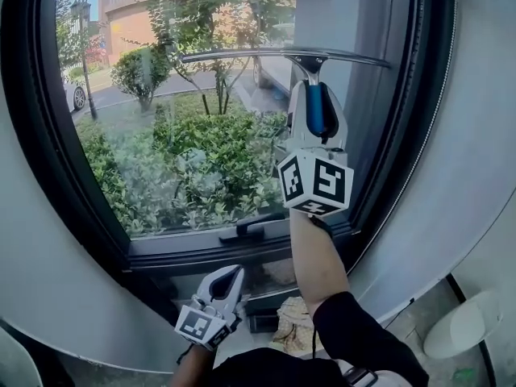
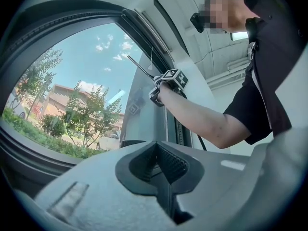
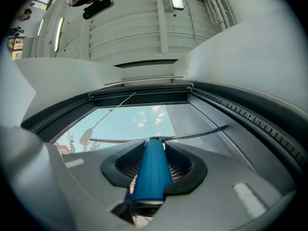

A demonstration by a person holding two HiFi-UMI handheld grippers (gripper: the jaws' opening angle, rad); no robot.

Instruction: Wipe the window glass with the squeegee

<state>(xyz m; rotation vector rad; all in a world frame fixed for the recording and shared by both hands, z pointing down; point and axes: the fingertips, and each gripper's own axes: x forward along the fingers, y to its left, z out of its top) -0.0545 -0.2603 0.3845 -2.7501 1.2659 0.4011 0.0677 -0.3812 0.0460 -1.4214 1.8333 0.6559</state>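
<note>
While our right tool (image 1: 315, 103) clamps the squeegee (image 1: 282, 53) by its blue handle, the blade lies level high on the window glass (image 1: 177, 135), with pane stretching below it, and our left tool (image 1: 228, 280), closed and empty, hangs below that glass.

The window glass (image 1: 201, 135) sits in a dark frame (image 1: 242, 248), with a black handle (image 1: 251, 226) lying along the lower rail. The squeegee (image 1: 306, 59) spans the pane's far right part. On the grey floor (image 1: 419, 329) below, a crumpled beige bundle (image 1: 294, 325) lies near the wall and a white rounded object (image 1: 463, 325) sits to the right.

Head cam steep down, L/R claw cams upward, all share window (image 1: 201, 135)
</note>
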